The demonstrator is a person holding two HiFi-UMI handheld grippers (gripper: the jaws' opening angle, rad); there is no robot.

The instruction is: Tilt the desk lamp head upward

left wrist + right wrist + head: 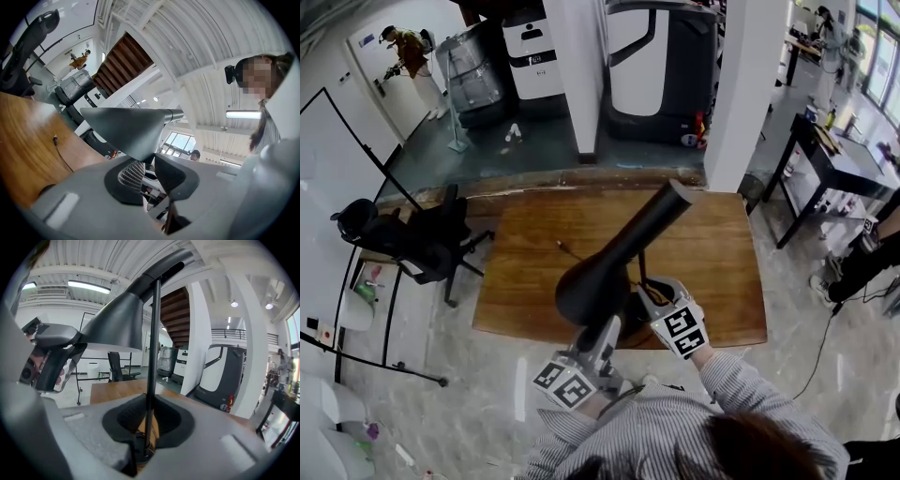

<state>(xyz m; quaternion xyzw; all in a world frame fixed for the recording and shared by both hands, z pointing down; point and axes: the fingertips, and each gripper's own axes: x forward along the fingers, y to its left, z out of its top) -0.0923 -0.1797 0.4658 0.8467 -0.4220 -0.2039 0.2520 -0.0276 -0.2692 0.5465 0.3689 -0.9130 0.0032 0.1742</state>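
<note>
Now we stand at a brown wooden worktop [712, 244] and hold a black desk lamp [614, 267] with both tools. The desk lamp stands near the edge of the worktop closest to us, a bit right of the middle. Its lamp head [589, 286] is a black cone. The wide mouth faces down and toward us, and the thin end points up and away from us.

Our left hand-held gripper [606, 328] comes at the lamp head from below. In the left gripper view its jaws are pinched on the rim of the lamp head, and the rim is squeezed between the two pads [135, 173]. In the right gripper view we see this tool touching the left edge of the lamp head.

Our right hand-held gripper [645, 292] sits just beside the lamp head, on its right. Its jaws are closed tight on the thin black pole [152, 357] of the desk lamp, low down. The pole goes straight up from between the jaws.

A thin cord [565, 248] lies on the worktop behind the desk lamp. A black office chair [422, 239] stands on the floor to the left of the worktop. A white pillar [748, 94] stands at the far right corner.
</note>
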